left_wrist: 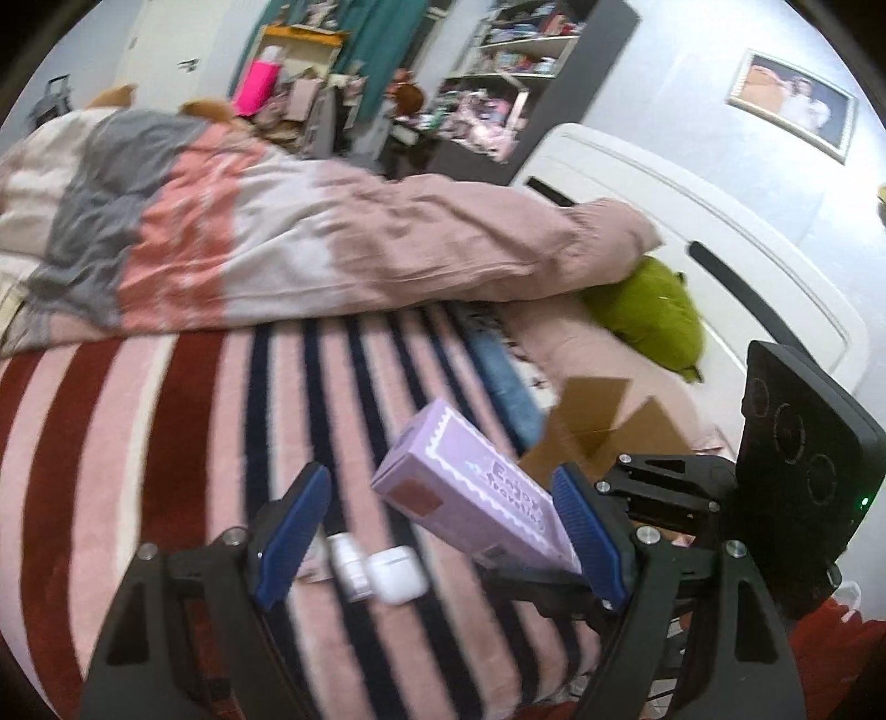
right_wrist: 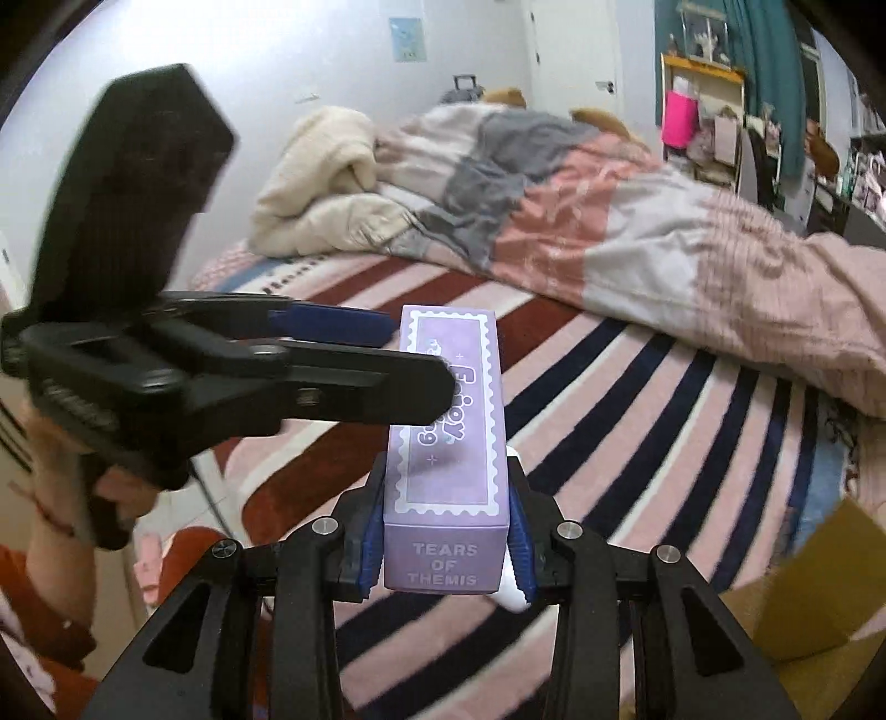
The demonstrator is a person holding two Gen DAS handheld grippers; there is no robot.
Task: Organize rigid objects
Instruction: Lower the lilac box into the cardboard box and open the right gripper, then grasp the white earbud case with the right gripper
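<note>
The purple box [right_wrist: 448,443] has its lettering partly hidden behind the left tongs [right_wrist: 387,354]. A cardboard box [right_wrist: 819,581] is cut off at the right edge. Motion blurs 2 small white items [left_wrist: 376,570] on the bed.

White walls [right_wrist: 310,50], striped bed [left_wrist: 138,443], rumpled duvet [left_wrist: 277,249], cluttered shelves [left_wrist: 520,61].

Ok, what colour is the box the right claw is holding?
Lilac box, with a white stamp-style border; clearest in the right wrist view.
</note>
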